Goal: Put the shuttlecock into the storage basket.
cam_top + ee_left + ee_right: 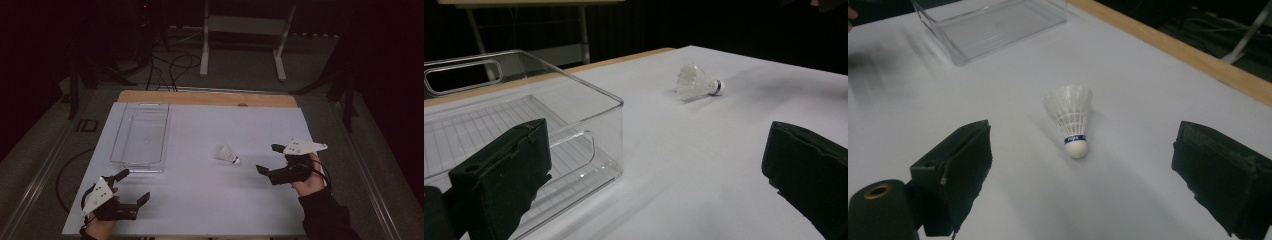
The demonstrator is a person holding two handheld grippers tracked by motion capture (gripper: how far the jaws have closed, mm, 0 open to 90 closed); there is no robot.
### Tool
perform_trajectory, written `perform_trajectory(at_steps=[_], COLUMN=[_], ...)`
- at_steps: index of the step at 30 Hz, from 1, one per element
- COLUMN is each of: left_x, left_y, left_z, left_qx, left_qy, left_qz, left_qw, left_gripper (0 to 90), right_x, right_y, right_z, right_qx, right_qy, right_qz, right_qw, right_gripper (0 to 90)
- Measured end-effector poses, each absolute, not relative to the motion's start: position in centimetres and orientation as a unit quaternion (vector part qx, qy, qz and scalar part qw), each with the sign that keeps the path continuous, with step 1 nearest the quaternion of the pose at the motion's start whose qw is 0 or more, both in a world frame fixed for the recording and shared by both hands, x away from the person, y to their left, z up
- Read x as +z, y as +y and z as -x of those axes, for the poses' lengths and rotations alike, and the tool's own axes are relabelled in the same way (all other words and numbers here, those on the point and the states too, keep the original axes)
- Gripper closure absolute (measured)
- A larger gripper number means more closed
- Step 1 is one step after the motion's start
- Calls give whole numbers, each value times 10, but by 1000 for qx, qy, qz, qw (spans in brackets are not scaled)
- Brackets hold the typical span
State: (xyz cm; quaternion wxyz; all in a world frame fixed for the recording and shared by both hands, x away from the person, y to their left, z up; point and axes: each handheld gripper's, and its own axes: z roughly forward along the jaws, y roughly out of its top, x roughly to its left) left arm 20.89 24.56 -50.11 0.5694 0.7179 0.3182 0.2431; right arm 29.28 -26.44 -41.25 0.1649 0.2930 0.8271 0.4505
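Shuttlecock (pixel 227 154) lies sideways, cork toward right hand-held gripper (pixel 270 159).

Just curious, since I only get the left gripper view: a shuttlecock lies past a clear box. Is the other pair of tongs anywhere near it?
Observer: Yes. In the high view the right tongs sit just right of the shuttlecock, open and not touching it.
Operator: Which way does it point?
Observer: The right gripper view shows its cork facing those tongs, roughly midway between the jaws.
Operator: Who holds them?
Observer: A hand in a dark sleeve, coming in from the table's near edge.
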Motion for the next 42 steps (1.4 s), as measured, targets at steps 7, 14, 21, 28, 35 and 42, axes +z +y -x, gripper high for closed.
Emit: perform_trajectory(at_steps=[7,14,21,28,35,42], left_x=[-501,-501,-502,-501,-502,-502], left_y=[246,245,245,245,245,245], left_z=[-209,-209,-210,-209,-210,-210], left_qx=[243,243,240,240,234,234], left_qy=[318,314,314,313,314,315], left_qz=[-718,-721,-720,-720,-721,-720], left_qw=[570,568,570,570,572,572], left_gripper=[0,0,0,0,0,0], right_x=[-413,-415,-418,-421,-428,-435], right_y=[-258,-252,-245,-236,-227,-220], right_z=[-304,-316,-325,-332,-340,-348], right_qx=[439,423,400,387,372,345], right_qy=[834,845,858,867,876,887], right_qz=[-294,-295,-297,-295,-287,-292], right_qw=[157,142,124,112,106,91], right_gripper=[90,89,89,89,89,89])
